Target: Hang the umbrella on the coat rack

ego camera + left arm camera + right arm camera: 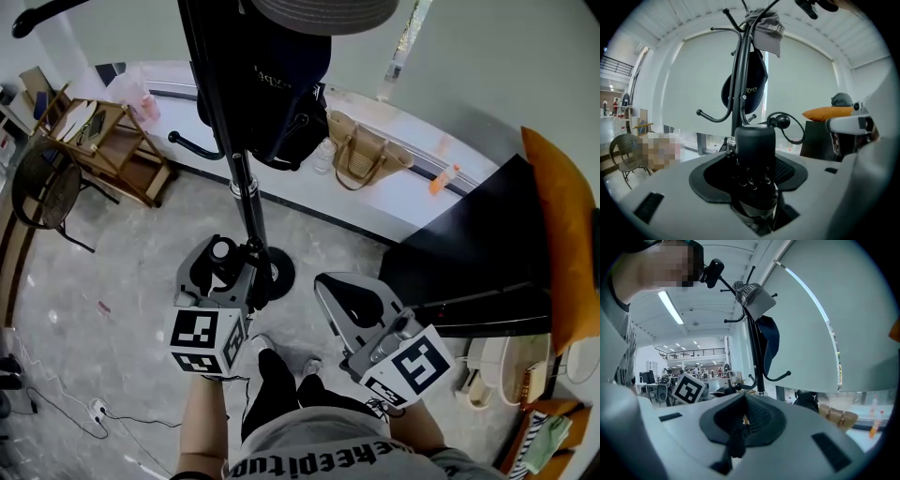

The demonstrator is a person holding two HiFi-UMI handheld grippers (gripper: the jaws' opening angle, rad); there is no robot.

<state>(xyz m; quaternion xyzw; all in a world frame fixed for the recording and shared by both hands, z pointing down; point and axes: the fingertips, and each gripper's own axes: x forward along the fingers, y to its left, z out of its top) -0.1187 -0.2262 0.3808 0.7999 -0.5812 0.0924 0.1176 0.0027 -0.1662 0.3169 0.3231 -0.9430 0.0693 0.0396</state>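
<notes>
At centre of the head view, coat rack (pixel 242 178) stands on the floor, pole straight ahead of the person. Its upper hooks are taken by a dark bag (pixel 286 84) and a hat (pixel 323 11). A lower hook (pixel 192 145) sticks out to the left, bare.

Umbrella (pixel 222 251) is folded and black. It stands upright in the left gripper (pixel 221 272), low down, just beside the pole and near the base. It is not hung yet. The grasp looks done. Left to do, as I judge it: lift the umbrella to a free hook, catch it there, let go.

Left gripper is clamped on the umbrella body. Right gripper (pixel 354 305) has its jaws pressed together with nothing between them. It sits apart to the right and takes no part.

View differences:
- Left gripper view shows the umbrella's end cap (pixel 754 136) rising between the jaws, and the whole rack from below with the bare lower hook well above the umbrella. The head view cuts off the top of the rack.
- Right gripper view confirms its jaws meet on nothing and shows the left gripper's marker cube (pixel 689 390) off to the side.
- Only the head view shows how close the umbrella is to the rack base.
- I cannot tell whether the umbrella has a strap.
</notes>
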